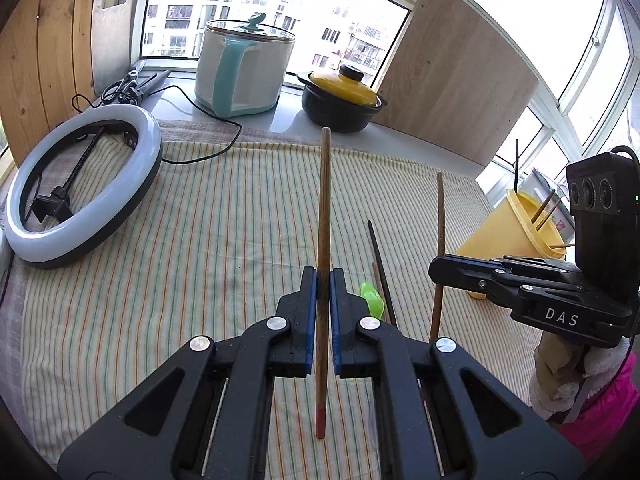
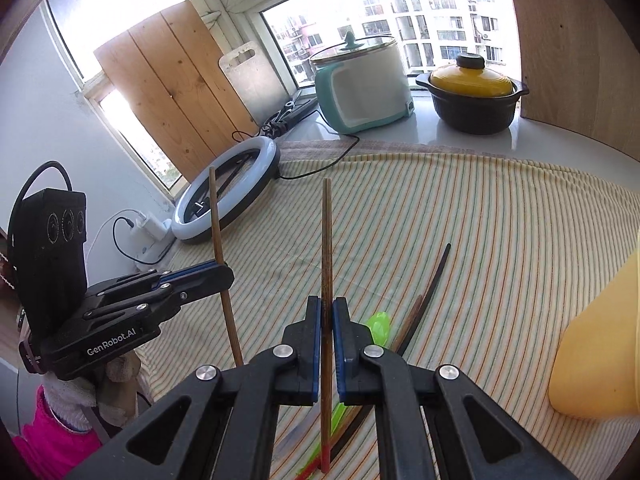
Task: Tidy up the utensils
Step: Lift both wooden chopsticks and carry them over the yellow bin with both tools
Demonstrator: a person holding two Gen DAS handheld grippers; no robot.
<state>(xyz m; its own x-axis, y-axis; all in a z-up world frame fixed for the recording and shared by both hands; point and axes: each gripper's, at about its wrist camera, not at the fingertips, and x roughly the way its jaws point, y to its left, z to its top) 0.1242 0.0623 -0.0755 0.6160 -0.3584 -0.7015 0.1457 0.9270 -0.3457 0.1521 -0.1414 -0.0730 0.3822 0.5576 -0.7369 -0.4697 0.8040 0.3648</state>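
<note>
Left gripper [image 1: 324,280] clamps chopstick [image 1: 323,240], upright between jaws. Right gripper [image 2: 327,312] to its right, clamping second chopstick [image 2: 326,264] likewise. Between the two grippers, on striped cloth [image 1: 200,220]: spoon [image 1: 372,298], two loose chopsticks [image 1: 380,256] lying side by side. Utensil cup [image 1: 508,232] beyond right gripper, sticks inside. Ring light [image 1: 80,184] far left on cloth. Cooker [image 1: 244,72], clay pot [image 1: 340,96] behind cloth, by window.

A striped cloth [image 1: 168,280] is covering the counter. At its far edge a white and teal cooker [image 1: 244,68] is standing, with a black pot [image 1: 340,110] wearing a yellow lid [image 1: 344,86] just beside it. A ring light [image 1: 80,184] is lying on the cloth's corner, its black cable [image 1: 208,152] trailing toward the cooker.
</note>
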